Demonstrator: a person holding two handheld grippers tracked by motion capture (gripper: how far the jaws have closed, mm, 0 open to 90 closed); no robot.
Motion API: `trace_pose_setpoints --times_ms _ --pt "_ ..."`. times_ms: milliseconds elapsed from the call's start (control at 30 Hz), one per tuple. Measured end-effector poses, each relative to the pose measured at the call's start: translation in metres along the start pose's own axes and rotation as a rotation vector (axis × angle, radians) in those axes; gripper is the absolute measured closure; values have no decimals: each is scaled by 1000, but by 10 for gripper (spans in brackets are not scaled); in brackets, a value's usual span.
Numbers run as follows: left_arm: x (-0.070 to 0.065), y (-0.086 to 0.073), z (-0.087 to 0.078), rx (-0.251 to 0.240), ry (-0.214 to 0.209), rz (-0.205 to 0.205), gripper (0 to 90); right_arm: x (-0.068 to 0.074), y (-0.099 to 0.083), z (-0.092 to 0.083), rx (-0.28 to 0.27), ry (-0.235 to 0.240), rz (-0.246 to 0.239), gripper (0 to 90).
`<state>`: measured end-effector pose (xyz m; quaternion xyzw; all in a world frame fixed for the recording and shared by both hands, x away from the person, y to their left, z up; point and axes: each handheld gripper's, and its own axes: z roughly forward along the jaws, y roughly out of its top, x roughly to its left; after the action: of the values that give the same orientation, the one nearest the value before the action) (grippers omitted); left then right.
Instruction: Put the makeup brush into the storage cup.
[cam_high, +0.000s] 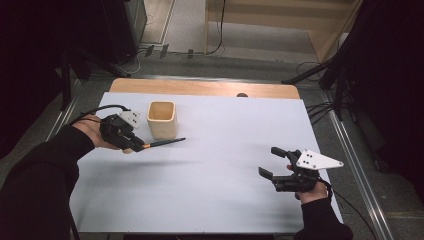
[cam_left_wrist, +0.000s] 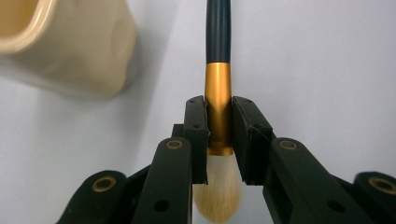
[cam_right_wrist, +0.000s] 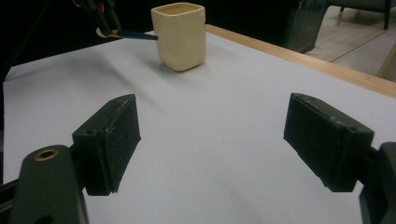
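Observation:
A makeup brush (cam_left_wrist: 218, 93) with a dark handle, a gold ferrule and pale bristles is held level above the white table. My left gripper (cam_left_wrist: 219, 135) is shut on the gold ferrule; in the high view that gripper (cam_high: 141, 145) sits at the left with the brush (cam_high: 165, 143) pointing right, in front of a cream square cup (cam_high: 161, 119). The cup (cam_left_wrist: 65, 46) stands upright at the upper left of the left gripper view. My right gripper (cam_high: 269, 161) rests at the right of the table, open with nothing between its pads (cam_right_wrist: 116, 140). The cup (cam_right_wrist: 180, 35) and the brush (cam_right_wrist: 135, 34) lie far ahead of it.
The white sheet (cam_high: 215, 165) covers most of the wooden table (cam_high: 200, 87). Metal rails run along both sides, and cables lie on the floor behind and to the right. A person's dark sleeves come in from the bottom corners.

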<state>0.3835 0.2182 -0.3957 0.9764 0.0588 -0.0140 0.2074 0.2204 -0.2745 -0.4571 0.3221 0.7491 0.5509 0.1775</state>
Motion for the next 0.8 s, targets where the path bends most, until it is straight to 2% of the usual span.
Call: trace_pose_setpoints --times_ms 100,133,167,200,233,333,367,433,500,567,633,667,800 --pt "-5 5 -2 -48 10 0 771 1 0 1 5 6 2 190" --pt "-6 6 -2 -65 5 -11 771 1 0 1 6 8 3 190" --pt "-6 6 -2 -65 5 -11 771 1 0 1 6 9 3 190" --pt "-9 8 -3 -97 10 -16 771 1 0 1 7 10 2 190" --pt "-9 8 -3 -97 10 -16 771 1 0 1 7 10 2 190" --pt "-13 7 -3 -156 30 -45 771 1 0 2 12 15 3 189" --pt "-13 6 -3 -174 23 -56 771 1 0 2 12 16 0 190" --pt "-16 5 -2 -191 41 -61 771 1 0 2 13 20 2 189" --pt "-21 5 -1 -210 42 -47 771 2 0 3 14 32 8 187" --pt "-24 6 -1 -228 43 -52 771 2 0 4 9 54 20 186" --pt "-25 5 0 -241 40 -62 771 2 0 5 4 65 29 185" --pt "-27 5 0 -254 48 -81 771 2 1 7 4 83 31 181" --pt "-32 5 0 -291 63 -111 771 5 2 11 17 98 27 148"
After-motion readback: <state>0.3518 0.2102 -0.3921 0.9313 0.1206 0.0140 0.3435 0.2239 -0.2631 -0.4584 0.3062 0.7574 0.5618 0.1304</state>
